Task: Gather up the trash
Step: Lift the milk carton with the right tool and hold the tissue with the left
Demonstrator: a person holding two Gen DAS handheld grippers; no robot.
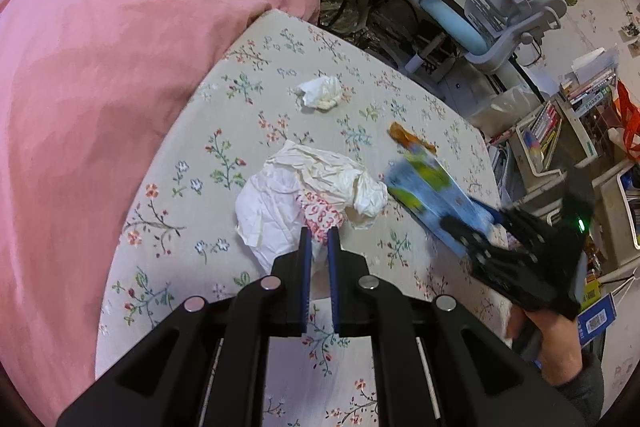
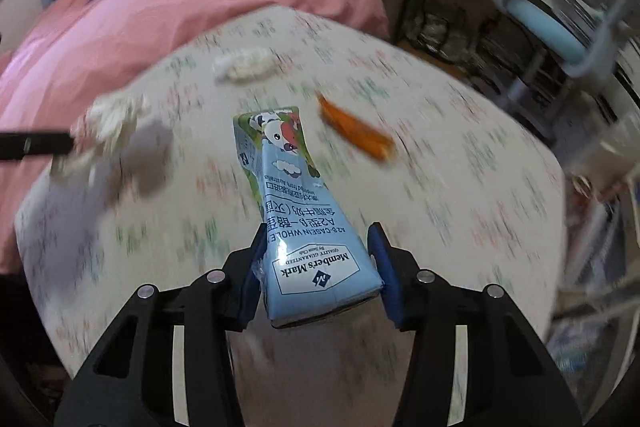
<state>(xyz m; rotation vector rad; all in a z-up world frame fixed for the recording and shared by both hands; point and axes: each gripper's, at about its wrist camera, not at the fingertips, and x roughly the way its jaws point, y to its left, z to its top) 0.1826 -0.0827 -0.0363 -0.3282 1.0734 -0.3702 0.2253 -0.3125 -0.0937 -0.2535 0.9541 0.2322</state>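
Right gripper (image 2: pixel 316 267): fingers closed on flattened milk carton (image 2: pixel 296 211), held above the bed (image 2: pixel 460 187).
Left gripper (image 1: pixel 319 251): fingers pinching crumpled paper (image 1: pixel 288 203). Both items are light and crushable; grip the carton across its stiff base. Tissue (image 1: pixel 322 93) and orange wrapper (image 1: pixel 408 138) remain.

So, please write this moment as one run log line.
left hand-held gripper: shut on crumpled paper | right hand-held gripper: shut on milk carton
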